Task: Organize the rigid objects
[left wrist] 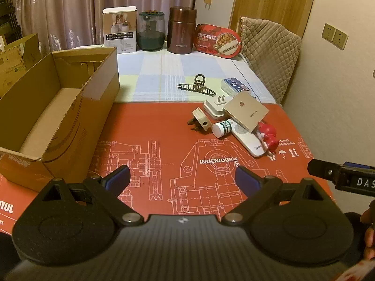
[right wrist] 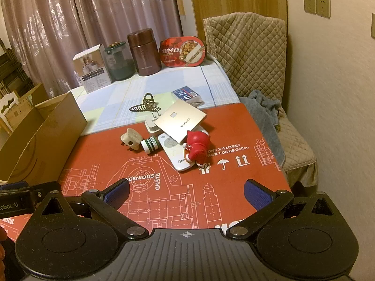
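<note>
Since both grippers hang wide and empty over the near part of the red mat (right wrist: 234,187), the cluster of small items lies ahead of each: up and right of the left gripper (left wrist: 182,180), nearly straight ahead of the right gripper (right wrist: 186,193), which looks the nearer. The remote (right wrist: 174,153) runs diagonally toward the right gripper with the red figurine (right wrist: 196,146) on it, the bottle (right wrist: 151,144) and plug (right wrist: 131,140) just left. Bare mat separates the cluster from the open box (left wrist: 58,107) at the desk's left edge.
</note>
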